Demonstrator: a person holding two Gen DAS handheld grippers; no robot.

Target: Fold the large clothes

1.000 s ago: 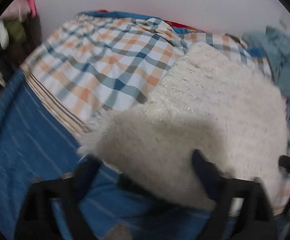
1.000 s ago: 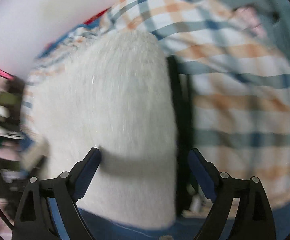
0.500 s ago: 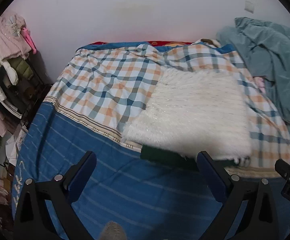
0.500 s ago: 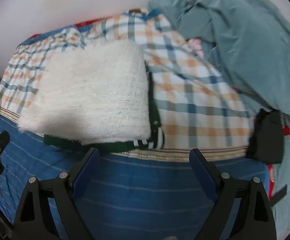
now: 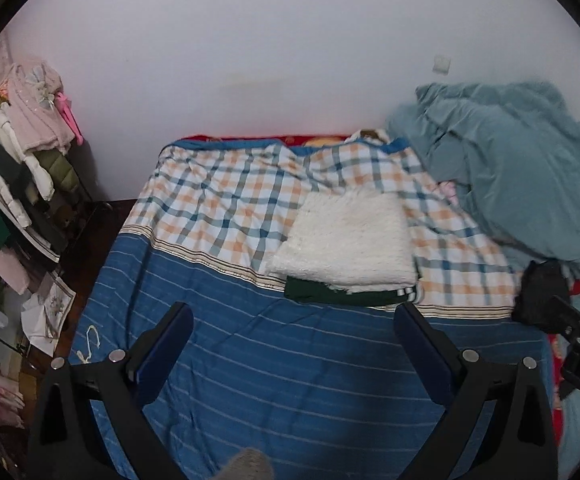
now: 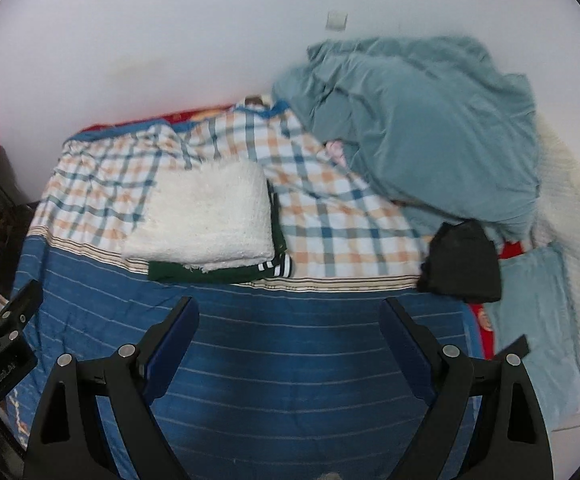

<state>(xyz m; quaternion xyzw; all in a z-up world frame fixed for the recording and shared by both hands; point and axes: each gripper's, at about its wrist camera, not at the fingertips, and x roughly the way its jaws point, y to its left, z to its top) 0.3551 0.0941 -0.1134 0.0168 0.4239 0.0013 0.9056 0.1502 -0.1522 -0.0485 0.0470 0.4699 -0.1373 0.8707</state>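
A folded white fluffy garment [image 5: 350,240] lies on the bed, on top of a folded dark green garment with white stripes [image 5: 342,294]. Both also show in the right wrist view: the white garment [image 6: 205,216] and the green one [image 6: 209,272]. My left gripper [image 5: 294,320] is open and empty, held back above the blue striped part of the bed. My right gripper [image 6: 290,312] is open and empty too, likewise clear of the stack.
The bed has a plaid and blue striped cover [image 6: 330,208]. A crumpled teal blanket [image 6: 422,128] lies at the right, a black garment [image 6: 462,264] beside it. A clothes rack [image 5: 13,184] stands left of the bed. A white wall is behind.
Both grippers have pulled back and up from the white garment, which lay right between the fingers a second ago. The folded stack stays on the bed.
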